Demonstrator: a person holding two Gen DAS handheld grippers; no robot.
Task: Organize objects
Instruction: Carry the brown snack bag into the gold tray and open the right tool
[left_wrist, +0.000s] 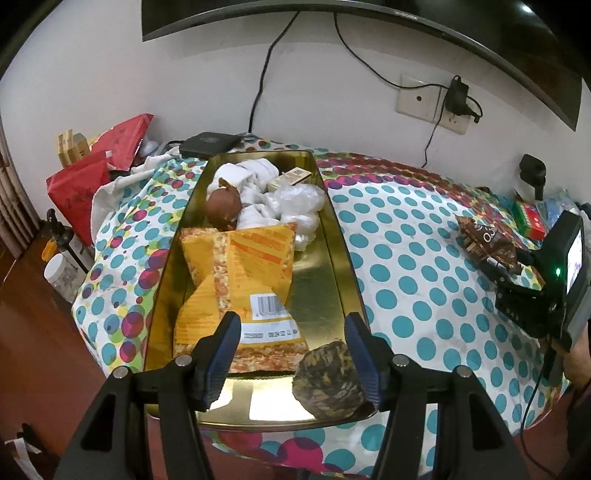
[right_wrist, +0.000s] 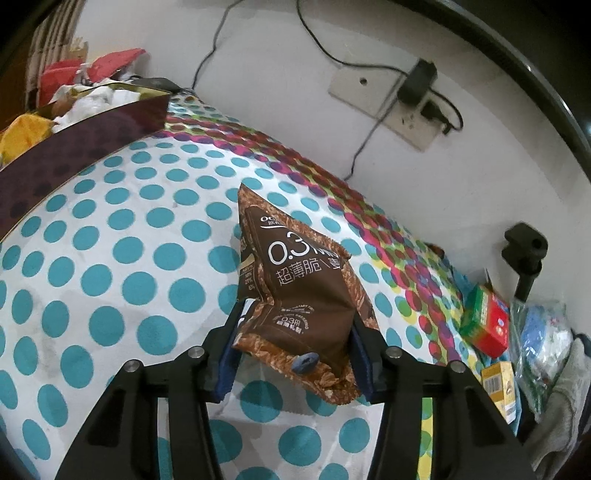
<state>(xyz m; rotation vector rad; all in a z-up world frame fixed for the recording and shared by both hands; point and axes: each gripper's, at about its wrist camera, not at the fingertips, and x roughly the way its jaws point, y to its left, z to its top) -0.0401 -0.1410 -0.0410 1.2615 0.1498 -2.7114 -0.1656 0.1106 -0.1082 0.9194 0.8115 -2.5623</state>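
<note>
A: Left wrist view: what lies ahead of the jaws?

B: The desk (left_wrist: 424, 258), under a dotted cloth, carries a long gold tin (left_wrist: 332, 258) that runs straight away from the left gripper (left_wrist: 293, 354). Its jaws stand apart and grip nothing.

A: And inside the tin?

B: A yellow snack bag (left_wrist: 236, 273) lies just beyond the jaws, nearer the left one. Past it sit crumpled white wrappings (left_wrist: 291, 199) and a brown round thing (left_wrist: 222, 206). A dark mottled lump (left_wrist: 328, 380) rests at the tin's near end, against the inner side of the right jaw; I cannot tell whether they touch.

A: Right wrist view?

B: The right gripper (right_wrist: 295, 350) has its jaws clenched on the lower part of a brown snack packet (right_wrist: 299, 280), whose top rises beyond them over the cloth. The tin stands far off to their left. To their right, at the desk's edge, lie a red and green box (right_wrist: 487, 321) and a small yellow carton (right_wrist: 498, 384).
</note>
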